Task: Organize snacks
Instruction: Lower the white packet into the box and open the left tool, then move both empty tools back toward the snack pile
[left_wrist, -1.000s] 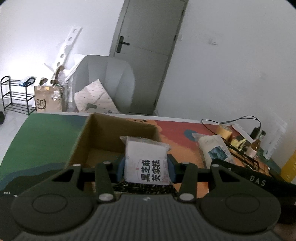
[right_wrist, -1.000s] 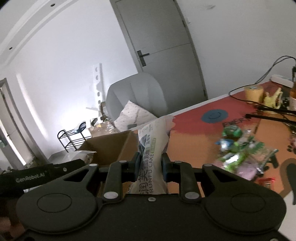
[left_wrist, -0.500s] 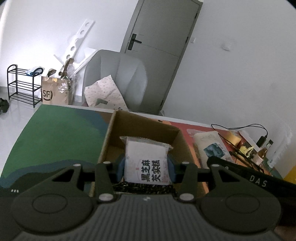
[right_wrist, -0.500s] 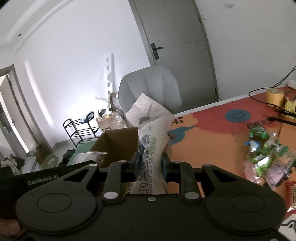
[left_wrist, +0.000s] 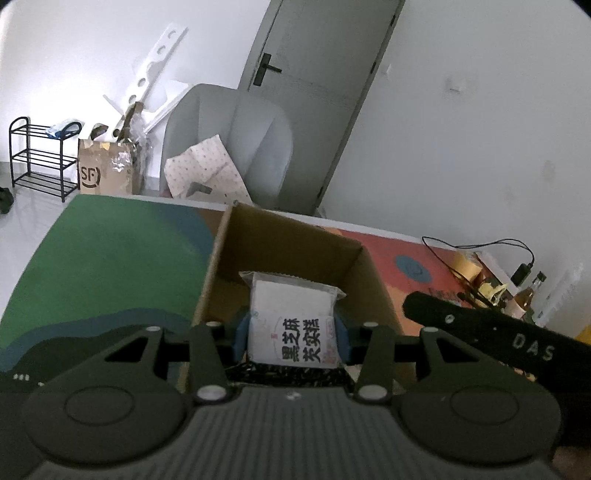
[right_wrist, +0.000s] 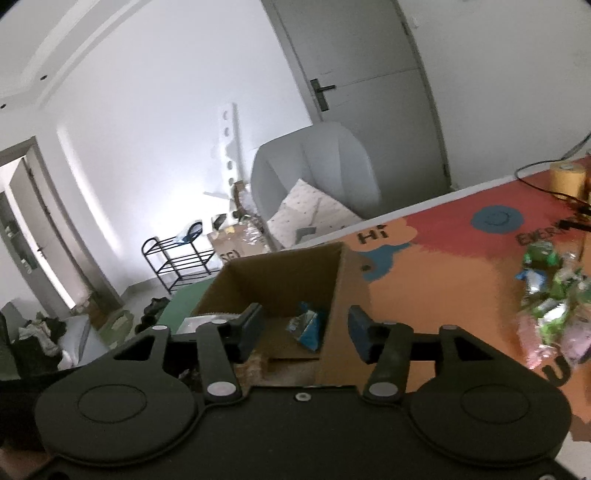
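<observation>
My left gripper (left_wrist: 291, 332) is shut on a white snack packet (left_wrist: 293, 321) with black Chinese lettering and holds it over the open cardboard box (left_wrist: 284, 240). My right gripper (right_wrist: 304, 328) is open and empty, straddling the right wall of the same box (right_wrist: 343, 295). A blue snack wrapper (right_wrist: 306, 326) lies inside the box. The white cake bag that the right gripper held is not visible. The right gripper's black body (left_wrist: 498, 339) shows at the right of the left wrist view.
A pile of green and pink snack packets (right_wrist: 550, 306) lies on the orange mat at right. A tape roll (right_wrist: 567, 181), cables and a bottle (left_wrist: 528, 295) stand at the table's far right. A grey chair (left_wrist: 236, 140) stands behind the table.
My right gripper opened and let go of the white cake bag, which is out of sight now. Both grippers moved toward the box; the left still holds its packet.
</observation>
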